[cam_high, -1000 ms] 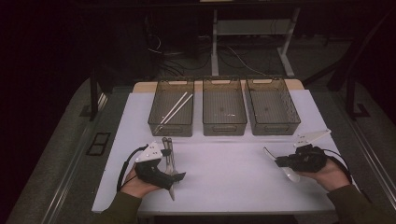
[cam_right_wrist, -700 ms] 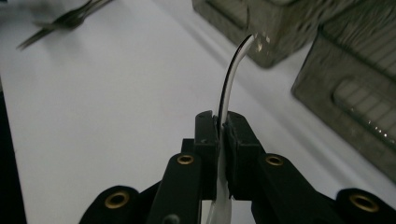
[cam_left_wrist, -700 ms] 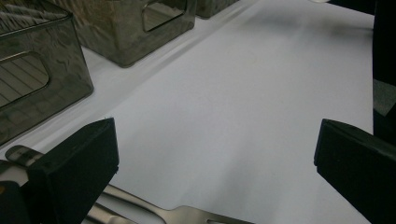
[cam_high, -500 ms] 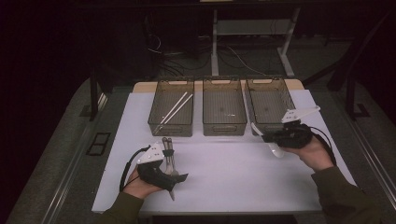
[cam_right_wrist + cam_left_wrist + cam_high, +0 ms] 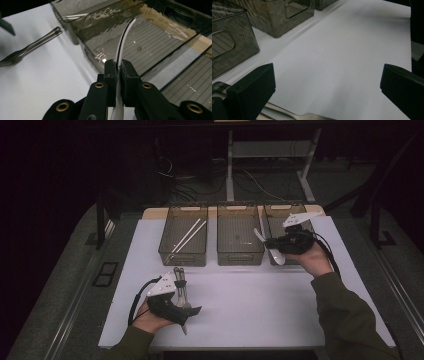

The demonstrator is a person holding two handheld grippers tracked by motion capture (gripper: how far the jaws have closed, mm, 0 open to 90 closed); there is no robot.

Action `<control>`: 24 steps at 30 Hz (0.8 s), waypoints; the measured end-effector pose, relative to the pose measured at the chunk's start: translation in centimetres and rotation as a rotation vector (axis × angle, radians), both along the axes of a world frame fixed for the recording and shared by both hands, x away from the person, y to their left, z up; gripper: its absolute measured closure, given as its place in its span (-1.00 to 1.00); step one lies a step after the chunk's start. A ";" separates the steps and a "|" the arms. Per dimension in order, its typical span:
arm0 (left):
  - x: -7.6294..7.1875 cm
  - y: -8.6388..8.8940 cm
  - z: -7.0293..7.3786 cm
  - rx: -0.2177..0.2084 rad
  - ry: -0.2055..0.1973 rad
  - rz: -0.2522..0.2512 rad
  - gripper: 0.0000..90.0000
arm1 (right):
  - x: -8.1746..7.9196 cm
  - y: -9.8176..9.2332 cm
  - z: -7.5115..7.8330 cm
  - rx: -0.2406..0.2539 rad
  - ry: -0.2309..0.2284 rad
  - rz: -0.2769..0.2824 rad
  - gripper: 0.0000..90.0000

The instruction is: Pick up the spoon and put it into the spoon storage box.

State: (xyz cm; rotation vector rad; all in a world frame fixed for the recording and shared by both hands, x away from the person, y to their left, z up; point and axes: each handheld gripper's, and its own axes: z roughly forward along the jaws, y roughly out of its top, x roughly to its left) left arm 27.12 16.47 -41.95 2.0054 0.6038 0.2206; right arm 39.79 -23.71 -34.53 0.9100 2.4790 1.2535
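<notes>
We look down on a white table top (image 5: 240,300) whose far edge, toward twelve o'clock, gives way to a strip of bare wooden board (image 5: 150,212). Around the table lies grey floor (image 5: 60,285), with a dark ridged band (image 5: 80,285) along the nine o'clock side and another toward three o'clock. A small black two-pane plate (image 5: 102,274) sits on the floor at about nine o'clock. Beyond the table, toward twelve o'clock, we see a pale metal frame (image 5: 230,165) with an upright leg and crossbar, and loose dark cables (image 5: 175,177) trailing over the floor beside it. The room behind falls into near darkness; light reaches mainly the table.
</notes>
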 end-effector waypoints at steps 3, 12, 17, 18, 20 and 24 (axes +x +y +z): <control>0.0 0.1 0.0 -0.001 0.000 -0.003 -1.00 | 1.1 0.9 0.3 0.013 -0.003 -0.004 0.87; 0.0 0.1 0.0 -0.007 0.003 -0.005 -1.00 | 4.4 4.1 0.0 0.007 -0.005 -0.037 0.87; 0.0 0.1 0.1 -0.005 -0.002 -0.009 -1.00 | 6.1 5.5 -1.1 -0.012 0.017 -0.057 0.87; 0.0 0.1 0.1 -0.007 -0.001 -0.007 -1.00 | 6.4 5.7 -1.3 -0.011 0.020 -0.061 0.87; 0.0 0.2 0.1 -0.009 0.003 -0.008 -1.00 | 6.9 6.0 -1.7 -0.016 0.028 -0.075 0.87; 0.1 0.1 0.1 -0.009 0.002 -0.010 -1.00 | 7.8 6.6 -2.6 -0.038 0.067 -0.102 0.86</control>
